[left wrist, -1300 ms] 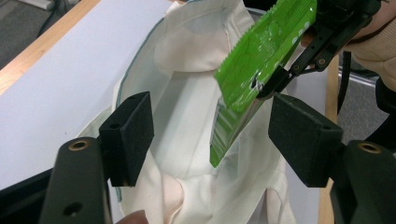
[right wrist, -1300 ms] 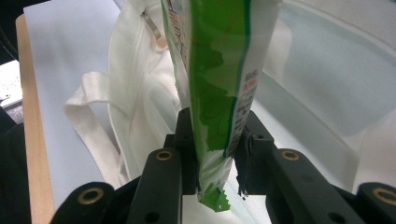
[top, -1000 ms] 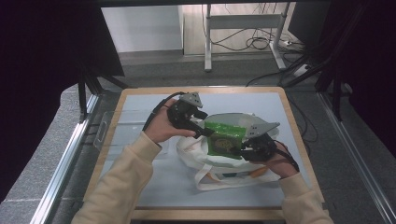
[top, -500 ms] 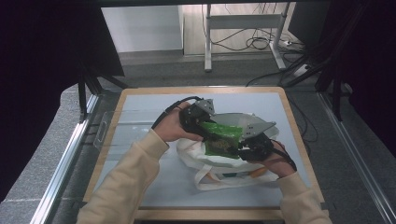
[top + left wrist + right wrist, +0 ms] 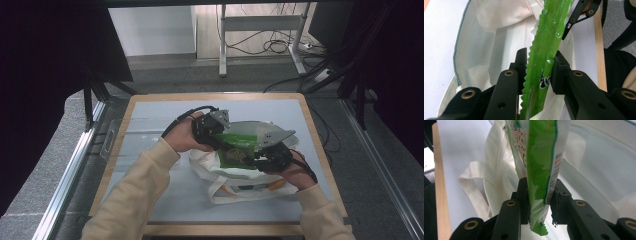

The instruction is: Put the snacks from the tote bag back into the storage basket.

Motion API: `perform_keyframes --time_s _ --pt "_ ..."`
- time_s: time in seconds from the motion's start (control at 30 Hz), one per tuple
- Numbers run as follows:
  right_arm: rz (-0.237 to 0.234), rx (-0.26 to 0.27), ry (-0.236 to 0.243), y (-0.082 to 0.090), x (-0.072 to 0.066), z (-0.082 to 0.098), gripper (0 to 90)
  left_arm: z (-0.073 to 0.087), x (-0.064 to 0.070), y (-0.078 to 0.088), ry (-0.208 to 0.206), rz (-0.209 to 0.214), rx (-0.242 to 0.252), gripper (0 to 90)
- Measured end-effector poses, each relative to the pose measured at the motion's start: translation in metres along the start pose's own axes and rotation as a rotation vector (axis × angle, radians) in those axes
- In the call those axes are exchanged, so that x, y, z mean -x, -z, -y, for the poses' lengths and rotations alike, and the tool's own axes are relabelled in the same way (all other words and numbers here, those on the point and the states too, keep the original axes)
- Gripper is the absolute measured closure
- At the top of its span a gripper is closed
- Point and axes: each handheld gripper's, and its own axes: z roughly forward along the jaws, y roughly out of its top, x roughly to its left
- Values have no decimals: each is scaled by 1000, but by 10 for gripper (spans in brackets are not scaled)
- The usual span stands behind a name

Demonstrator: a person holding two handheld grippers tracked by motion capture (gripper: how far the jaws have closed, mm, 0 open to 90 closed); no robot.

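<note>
The left tongs [image 5: 538, 71] have just been closing and now pinch the green snack pack [image 5: 237, 150]; the right tongs [image 5: 539, 198] pinch its other end. The pack hangs above the white cloth bag [image 5: 220, 175] on the tabletop [image 5: 150, 125].

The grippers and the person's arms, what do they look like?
Both the left gripper and the right gripper are black, with brass-coloured screws on their jaws and a grey three-cornered plate on top. A black cable trails from the left one. The sleeves are cream-coloured.
</note>
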Motion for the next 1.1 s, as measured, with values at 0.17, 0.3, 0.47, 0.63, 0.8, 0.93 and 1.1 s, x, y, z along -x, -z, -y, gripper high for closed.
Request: perform_keyframes --time_s 0.17,0.3,0.47,0.63,0.8,0.93,1.1 --pt "-5 17 -2 2 0 0 662 0 -1 2 -7 1 0 740" --pt "0 44 -8 5 -1 1 556 0 -2 7 2 -7 20 760" --pt "18 100 -47 14 0 4 443 2 -4 14 0 -22 24 761" --pt "40 126 -88 23 2 10 392 6 -3 23 7 -28 45 761" --pt "44 138 -121 28 4 15 368 11 -4 34 9 -30 55 762" --pt "37 135 -128 29 5 16 355 15 -6 42 19 -38 69 762" --pt "36 112 -129 26 5 18 343 18 -7 51 27 -47 90 762"
